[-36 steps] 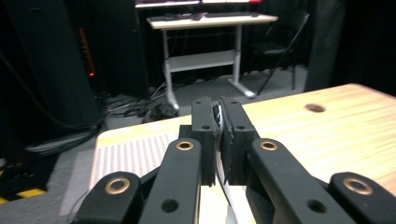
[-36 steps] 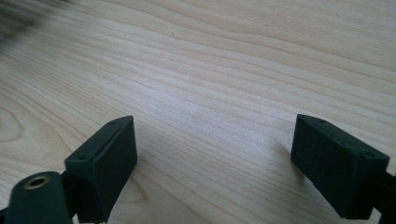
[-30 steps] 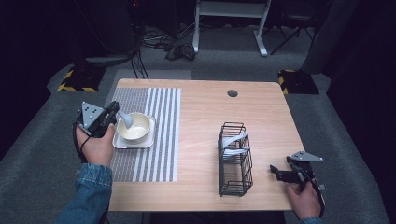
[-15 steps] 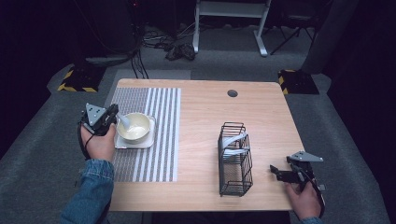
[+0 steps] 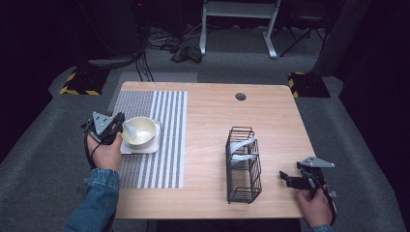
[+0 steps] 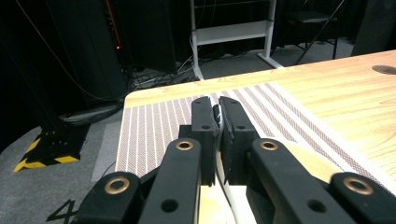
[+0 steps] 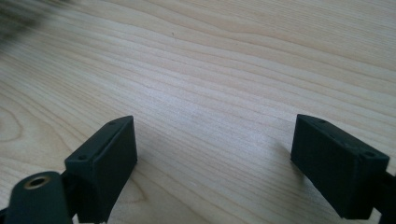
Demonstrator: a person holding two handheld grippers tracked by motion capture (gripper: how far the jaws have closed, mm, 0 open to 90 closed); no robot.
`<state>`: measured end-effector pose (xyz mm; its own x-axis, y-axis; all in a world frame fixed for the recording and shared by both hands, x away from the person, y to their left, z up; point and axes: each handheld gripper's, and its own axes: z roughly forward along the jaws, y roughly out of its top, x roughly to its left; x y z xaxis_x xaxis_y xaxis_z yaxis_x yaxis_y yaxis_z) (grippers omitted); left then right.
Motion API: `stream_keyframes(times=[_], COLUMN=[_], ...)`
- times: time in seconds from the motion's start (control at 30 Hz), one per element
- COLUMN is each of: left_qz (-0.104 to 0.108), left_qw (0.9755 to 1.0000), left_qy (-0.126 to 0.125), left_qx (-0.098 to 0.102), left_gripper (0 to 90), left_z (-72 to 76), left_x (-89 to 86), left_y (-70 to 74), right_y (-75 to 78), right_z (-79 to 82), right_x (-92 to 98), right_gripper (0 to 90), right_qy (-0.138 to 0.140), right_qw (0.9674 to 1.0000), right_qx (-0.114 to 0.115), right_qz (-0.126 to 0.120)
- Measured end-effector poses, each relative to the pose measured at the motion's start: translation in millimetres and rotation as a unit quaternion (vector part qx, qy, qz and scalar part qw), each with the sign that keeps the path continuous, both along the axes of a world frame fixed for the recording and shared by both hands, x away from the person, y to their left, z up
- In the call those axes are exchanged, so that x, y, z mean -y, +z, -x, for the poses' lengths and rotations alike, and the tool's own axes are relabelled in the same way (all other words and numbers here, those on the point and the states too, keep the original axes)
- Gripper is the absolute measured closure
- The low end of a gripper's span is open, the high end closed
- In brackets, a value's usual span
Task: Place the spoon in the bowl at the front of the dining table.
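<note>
Spoon [image 5: 129,128] is the thing being handled, but going big to small: the wooden table [image 5: 270,116] carries a striped grey-and-white placemat [image 5: 167,130] on its left half, and a black wire basket [image 5: 243,166] stands near the front right with a couple of pale utensils leaning inside it. On the mat's left part sits a small white square plate [image 5: 145,147] with a cream bowl [image 5: 141,131] on top of it. The spoon's head lies inside the bowl at its left side, handle angling out toward the left gripper [image 5: 117,126], which is clamped tight on that handle; in the left gripper view you can see a thin white sliver pinched between the left gripper's [image 6: 218,116] two black pads. Over by the table's front right corner, the right gripper [image 5: 286,178] sits low over bare wood just right of the basket, and the right gripper view shows the right gripper [image 7: 215,154] with its jaws spread wide, nothing between them.
</note>
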<state>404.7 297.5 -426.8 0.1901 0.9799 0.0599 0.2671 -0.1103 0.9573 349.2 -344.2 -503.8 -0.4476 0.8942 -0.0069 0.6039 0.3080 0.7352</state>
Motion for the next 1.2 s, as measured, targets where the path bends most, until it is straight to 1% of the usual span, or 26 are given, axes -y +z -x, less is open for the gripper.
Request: stream_keyframes(times=[0.07, 0.27, 0.43, 0.53, 0.6, 0.7, 0.73, 0.77, 0.83, 0.87, 0.93, 1.1, 1.2], left_qz=[-0.003, 0.008, 0.011, 0.021, 0.022, 0.026, 0.026, 0.023, 0.02, 0.016, 0.013, 0.013, 0.015], left_qw=[1.0, 0.9999, 0.9994, 0.999, 0.9989, 0.9984, 0.9984, 0.9983, 0.9982, 0.9979, 0.9978, 0.9974, 0.997], left_qy=[-0.003, -0.013, -0.032, -0.039, -0.04, -0.048, -0.048, -0.051, -0.054, -0.06, -0.063, -0.068, -0.073], left_qx=[0.001, -0.002, -0.007, -0.01, -0.011, -0.015, -0.015, -0.013, -0.014, -0.016, -0.017, -0.02, -0.024], left_gripper=[84.9, 83.2, 79.9, 78.5, 78.0, 76.1, 74.9, 74.0, 73.0, 72.1, 70.6, 64.1, 62.6], left_z=[0.2, -0.4, -0.5, -1.6, -1.8, -2.2, -2.2, -1.8, -1.7, -1.6, -1.9, -3.1, -3.2], left_x=[1.7, 8.0, 20.6, 24.8, 26.1, 32.6, 32.6, 36.7, 39.0, 43.6, 47.5, 57.1, 62.1], left_y=[-0.1, 0.0, 0.7, -0.6, -0.9, -1.1, -1.1, -0.8, -0.6, -0.8, -1.2, -3.9, -5.0], right_y=[0.0, 0.0, 0.0, 0.0, 0.0, 0.0, 0.0, 0.0, 0.0, 0.0, 0.0, 0.0, 0.1], right_z=[0.0, 0.0, 0.0, 0.0, 0.0, 0.0, 0.0, 0.0, 0.0, 0.0, 0.0, 0.0, 0.1], right_x=[0.0, 0.0, 0.0, 0.0, 0.0, 0.0, 0.0, 0.0, 0.0, 0.0, 0.0, 0.0, 0.0], right_gripper=[14.5, 14.5, 14.5, 14.5, 14.5, 14.5, 14.5, 14.5, 14.5, 14.5, 14.5, 14.5, 14.5], right_qy=[0.0, 0.0, 0.0, 0.0, 0.0, 0.0, 0.0, 0.0, 0.0, 0.0, 0.0, 0.0, 0.0], right_qw=[1.0, 1.0, 1.0, 1.0, 1.0, 1.0, 1.0, 1.0, 1.0, 1.0, 1.0, 1.0, 1.0], right_qx=[0.0, 0.0, 0.0, 0.0, 0.0, 0.0, 0.0, 0.0, 0.0, 0.0, 0.0, 0.0, 0.0], right_qz=[0.0, 0.0, 0.0, 0.0, 0.0, 0.0, 0.0, 0.0, 0.0, 0.0, 0.0, 0.0, 0.0])
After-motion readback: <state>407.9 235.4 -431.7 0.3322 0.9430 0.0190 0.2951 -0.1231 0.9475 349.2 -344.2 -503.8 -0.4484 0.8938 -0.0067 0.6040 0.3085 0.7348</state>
